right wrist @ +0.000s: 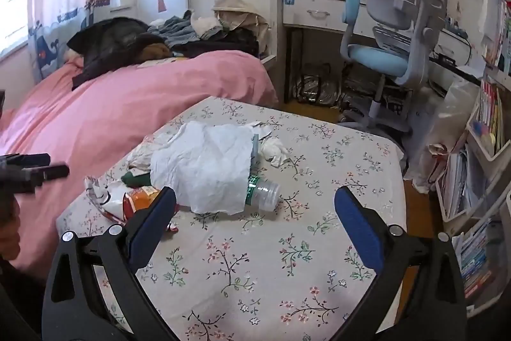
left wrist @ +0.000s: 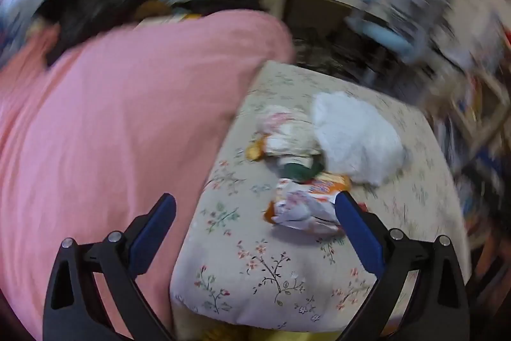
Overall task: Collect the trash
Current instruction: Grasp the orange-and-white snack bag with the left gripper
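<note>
A small table with a floral cloth [right wrist: 255,264] carries a heap of trash. A large crumpled white paper [right wrist: 207,168] lies over a clear plastic bottle [right wrist: 266,194] with a green label. Beside them are an orange snack wrapper [right wrist: 140,197], a dark green scrap [right wrist: 135,178] and a small tissue wad [right wrist: 274,151]. My right gripper [right wrist: 255,197] hovers open before the table's near side, apart from the trash. My left gripper [left wrist: 255,203] is open above the table's left corner, its right fingertip close to a crumpled wrapper [left wrist: 303,213]. The white paper [left wrist: 354,136] lies further off in this blurred view.
A bed with a pink cover [right wrist: 127,104] and piled clothes borders the table on the left. A blue and grey chair [right wrist: 389,53] and a desk [right wrist: 319,11] stand behind. Bookshelves [right wrist: 485,149] and a clear plastic bag [right wrist: 447,123] fill the right side.
</note>
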